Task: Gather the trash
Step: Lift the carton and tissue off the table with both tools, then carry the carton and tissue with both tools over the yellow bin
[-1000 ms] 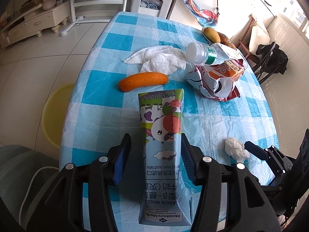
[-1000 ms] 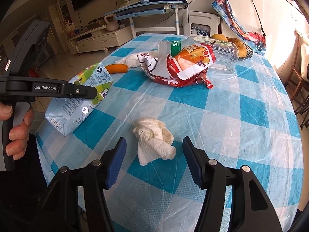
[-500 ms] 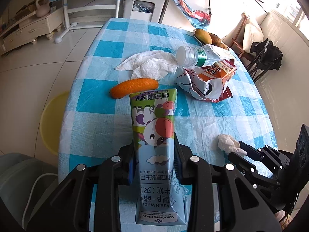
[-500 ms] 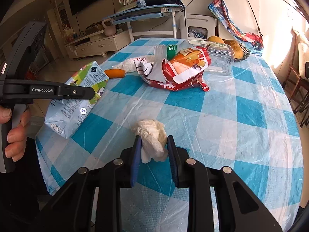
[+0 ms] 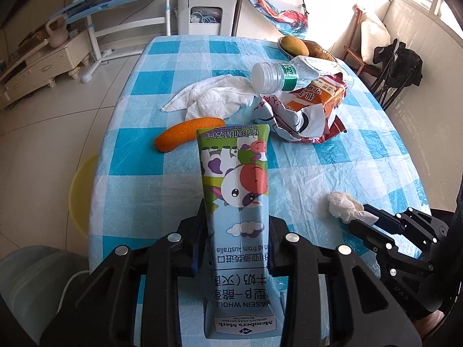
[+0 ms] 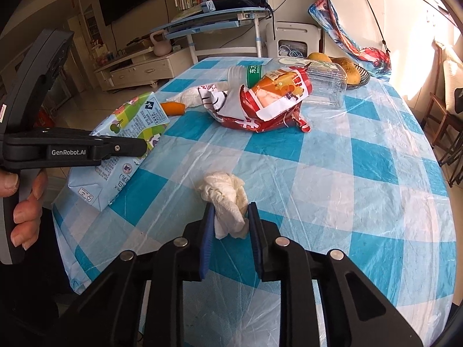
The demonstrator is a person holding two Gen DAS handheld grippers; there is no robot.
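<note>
A milk carton (image 5: 234, 167) with a cartoon cow lies lengthwise at the table's near left edge. My left gripper (image 5: 237, 214) is shut on it, pads pressing both long sides. The right wrist view shows that carton (image 6: 136, 115) under the left gripper (image 6: 139, 144), with a hand on the handle. A crumpled white tissue (image 6: 224, 190) sits on the checked tablecloth, and my right gripper (image 6: 230, 211) is shut on its near end. From the left wrist view the tissue (image 5: 343, 204) pokes out of the right gripper (image 5: 364, 217).
Farther along the blue-and-white table (image 6: 361, 173) lie a torn red snack bag (image 5: 306, 110), a clear plastic bottle (image 5: 277, 76), a white cloth (image 5: 214, 98) and an orange peel-like piece (image 5: 188, 133). A fruit bowl (image 5: 295, 44) stands at the far end. A yellow tub (image 5: 81, 190) sits on the floor at left.
Both grippers went from wide open to shut: the left closed on the milk carton, the right on the tissue. Neither hand shifted much.
</note>
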